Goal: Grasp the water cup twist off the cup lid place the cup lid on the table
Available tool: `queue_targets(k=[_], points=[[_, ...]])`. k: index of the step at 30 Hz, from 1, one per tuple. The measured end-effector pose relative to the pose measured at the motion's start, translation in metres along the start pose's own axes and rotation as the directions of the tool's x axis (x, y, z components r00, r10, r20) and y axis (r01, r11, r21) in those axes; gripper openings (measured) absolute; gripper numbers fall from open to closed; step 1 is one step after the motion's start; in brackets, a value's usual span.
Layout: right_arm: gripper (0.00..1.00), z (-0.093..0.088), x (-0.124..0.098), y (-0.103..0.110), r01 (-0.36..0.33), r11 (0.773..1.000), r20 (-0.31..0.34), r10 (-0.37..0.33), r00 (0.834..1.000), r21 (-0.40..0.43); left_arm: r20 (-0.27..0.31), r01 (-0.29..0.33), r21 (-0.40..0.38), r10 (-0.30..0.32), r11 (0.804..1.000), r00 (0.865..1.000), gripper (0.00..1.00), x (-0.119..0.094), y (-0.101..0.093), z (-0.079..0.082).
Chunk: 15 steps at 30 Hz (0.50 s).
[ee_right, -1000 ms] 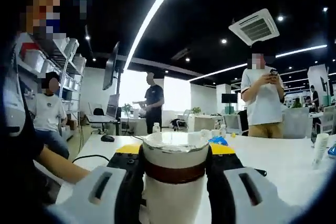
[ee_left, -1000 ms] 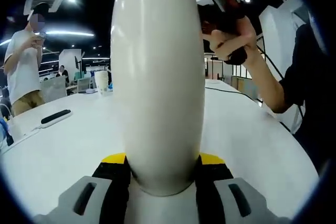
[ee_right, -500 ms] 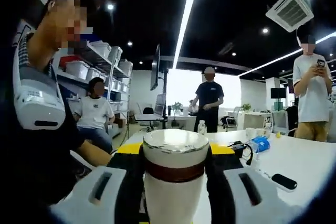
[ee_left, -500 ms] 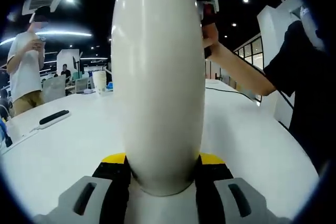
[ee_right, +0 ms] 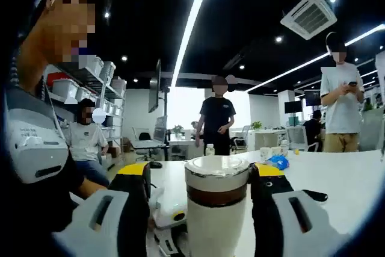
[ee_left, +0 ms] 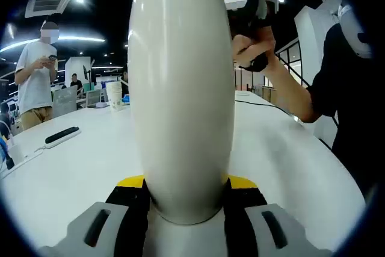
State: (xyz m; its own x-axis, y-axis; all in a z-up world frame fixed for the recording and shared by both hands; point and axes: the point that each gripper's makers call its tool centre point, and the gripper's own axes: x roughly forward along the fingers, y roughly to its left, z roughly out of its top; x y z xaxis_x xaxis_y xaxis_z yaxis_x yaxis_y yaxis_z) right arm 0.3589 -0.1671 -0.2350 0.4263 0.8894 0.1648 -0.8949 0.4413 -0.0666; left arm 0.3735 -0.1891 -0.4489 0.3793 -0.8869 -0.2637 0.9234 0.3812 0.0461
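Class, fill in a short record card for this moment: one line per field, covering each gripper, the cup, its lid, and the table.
left gripper: jaws shut on the water cup, low on its white body
right gripper: open, jaws either side of the cup's top, a gap showing on one side
cup lid: apparently on the cup, above a brown band; not on the table
cup posture: upright, held over the table
table: white; a dark remote-like object lies on it
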Motion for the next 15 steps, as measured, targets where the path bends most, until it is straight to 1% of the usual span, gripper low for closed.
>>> queue_targets(k=[1,2,3,4,5,6,7,10,12,14,15], points=[[0.69,0.002,0.0,-0.002,0.053,0.998,0.014,-0.053,0.999,-0.038,-0.001,-0.001,0.0,0.001,1.0,1.0,0.5,0.0,0.0,0.0],[0.68,0.002,-0.001,-0.004,0.109,0.992,0.014,-0.108,0.994,-0.061,-0.001,-0.003,0.001,0.003,1.0,1.0,0.5,0.0,0.0,0.0],[0.68,0.001,0.0,-0.005,0.146,0.987,0.012,-0.145,0.989,-0.075,-0.001,-0.003,0.001,0.003,1.0,1.0,0.5,0.0,0.0,0.0],[0.67,0.0,0.001,-0.005,0.178,0.981,0.018,-0.178,0.984,-0.07,-0.001,-0.003,0.001,0.003,1.0,1.0,0.5,0.0,0.0,0.0],[0.66,-0.003,0.002,-0.006,0.208,0.976,0.003,-0.208,0.978,-0.065,-0.001,-0.003,0.001,0.003,1.0,1.0,0.5,0.0,0.0,0.0],[0.65,-0.007,0.005,-0.006,0.236,0.968,-0.012,-0.238,0.971,-0.088,-0.001,-0.004,0.001,0.004,1.0,1.0,0.5,0.0,-0.001,0.0],[0.65,-0.01,0.008,-0.007,0.253,0.962,-0.023,-0.257,0.966,-0.098,-0.001,-0.003,0.001,0.003,1.0,1.0,0.5,0.0,0.0,0.0],[0.63,-0.012,0.021,-0.004,0.255,0.956,-0.042,-0.263,0.964,-0.148,-0.001,-0.003,0.002,0.003,1.0,1.0,0.5,0.0,0.0,0.0],[0.57,-0.013,0.026,-0.006,0.269,0.95,-0.048,-0.279,0.959,-0.158,-0.001,-0.003,0.002,0.003,1.0,1.0,0.5,0.0,0.0,0.0],[0.52,-0.016,0.027,-0.015,0.3,0.937,-0.061,-0.315,0.947,-0.18,-0.001,-0.004,0.002,0.004,1.0,1.0,0.5,0.0,0.0,0.0],[0.52,-0.017,0.028,-0.016,0.299,0.94,-0.062,-0.312,0.948,-0.166,0.0,-0.004,0.002,0.004,1.0,1.0,0.5,0.0,0.0,0.0]])
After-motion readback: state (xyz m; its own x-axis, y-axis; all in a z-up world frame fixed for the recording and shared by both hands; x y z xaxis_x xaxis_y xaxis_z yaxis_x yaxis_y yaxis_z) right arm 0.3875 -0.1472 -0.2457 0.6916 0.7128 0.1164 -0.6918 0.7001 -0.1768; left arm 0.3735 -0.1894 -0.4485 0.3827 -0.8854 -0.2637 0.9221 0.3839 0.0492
